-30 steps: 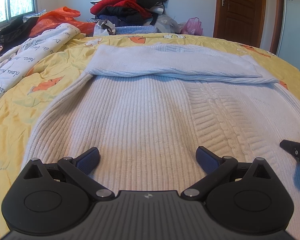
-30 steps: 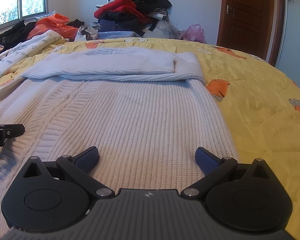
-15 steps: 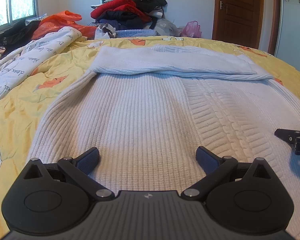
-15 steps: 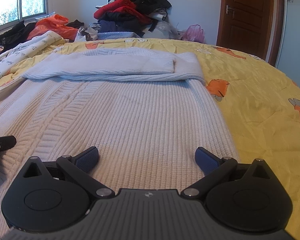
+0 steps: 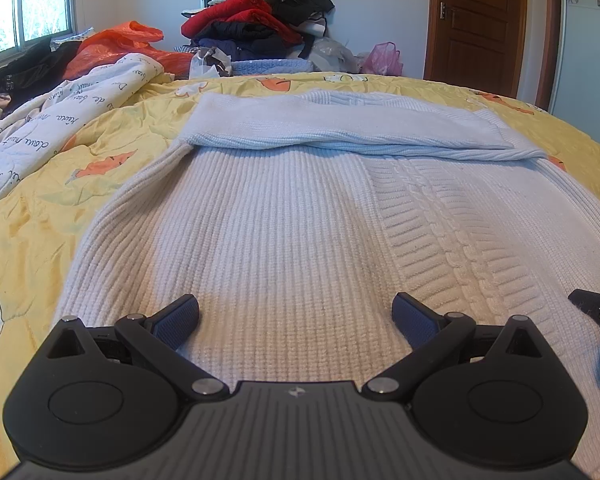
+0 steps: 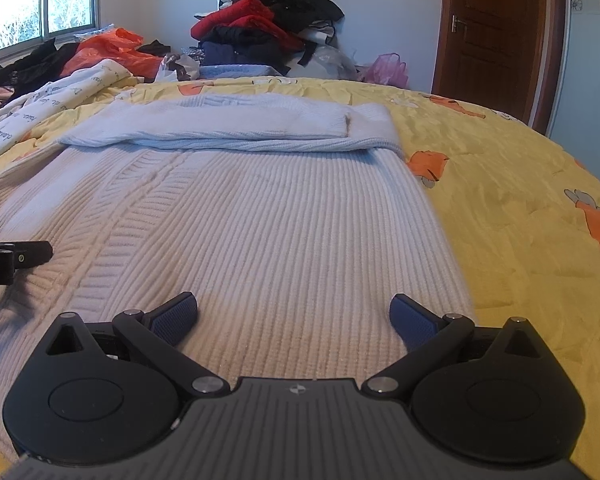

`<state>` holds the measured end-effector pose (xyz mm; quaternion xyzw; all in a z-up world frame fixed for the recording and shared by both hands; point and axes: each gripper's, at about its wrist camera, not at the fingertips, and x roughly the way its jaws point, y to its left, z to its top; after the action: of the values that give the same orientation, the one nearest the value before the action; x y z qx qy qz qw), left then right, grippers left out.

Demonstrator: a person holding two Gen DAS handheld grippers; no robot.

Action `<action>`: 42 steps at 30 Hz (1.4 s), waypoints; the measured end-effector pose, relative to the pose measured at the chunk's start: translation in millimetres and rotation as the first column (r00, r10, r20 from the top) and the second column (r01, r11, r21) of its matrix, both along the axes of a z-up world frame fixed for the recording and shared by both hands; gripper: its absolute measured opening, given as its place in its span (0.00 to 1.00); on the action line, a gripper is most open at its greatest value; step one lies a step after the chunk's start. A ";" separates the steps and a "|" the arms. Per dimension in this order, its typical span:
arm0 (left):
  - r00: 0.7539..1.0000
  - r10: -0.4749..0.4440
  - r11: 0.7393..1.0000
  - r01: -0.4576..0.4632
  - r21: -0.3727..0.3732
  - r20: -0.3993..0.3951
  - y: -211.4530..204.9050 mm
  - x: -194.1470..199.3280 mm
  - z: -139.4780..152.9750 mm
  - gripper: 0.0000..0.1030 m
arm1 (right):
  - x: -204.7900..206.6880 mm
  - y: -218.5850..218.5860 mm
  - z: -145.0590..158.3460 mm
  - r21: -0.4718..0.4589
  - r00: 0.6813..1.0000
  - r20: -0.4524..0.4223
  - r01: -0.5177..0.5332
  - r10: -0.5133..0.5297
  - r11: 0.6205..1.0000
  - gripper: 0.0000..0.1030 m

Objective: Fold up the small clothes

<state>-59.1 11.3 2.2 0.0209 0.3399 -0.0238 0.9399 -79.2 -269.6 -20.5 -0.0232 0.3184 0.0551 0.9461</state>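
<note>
A white ribbed knit sweater point(image 5: 300, 220) point(image 6: 260, 220) lies flat on the yellow bedspread point(image 5: 40, 220) point(image 6: 520, 200). Its far part is folded back across the body as a band point(image 5: 340, 128) point(image 6: 228, 124). My left gripper point(image 5: 296, 320) hovers open over the near left part of the sweater, nothing between its blue pads. My right gripper point(image 6: 294, 316) hovers open over the near right part, close to the sweater's right edge. Each gripper's tip shows at the side of the other view: the right one point(image 5: 596, 312) and the left one point(image 6: 16, 258).
A heap of red, black and dark clothes point(image 5: 260, 20) point(image 6: 268, 20) is piled at the far end by the wall. An orange plastic bag point(image 5: 116, 44) and a white printed quilt point(image 5: 40, 132) lie at far left. A brown door point(image 5: 476, 20) stands at far right.
Both grippers stay open over the sweater. The left view has drawn back and risen slightly, and the left gripper's tip has shifted a little in the right view. The sweater has not moved.
</note>
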 end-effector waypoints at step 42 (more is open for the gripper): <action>1.000 -0.004 1.000 0.004 0.007 -0.025 10.0 -54.5 5.9 1.00 | -37.4 -6.6 2.0 -0.008 0.999 0.004 -0.034 0.034 0.999 0.99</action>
<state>-113.6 21.3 8.1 0.0245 0.3515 -0.0248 0.9355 -116.6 -276.2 -18.5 -0.0323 0.3160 0.0699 0.9456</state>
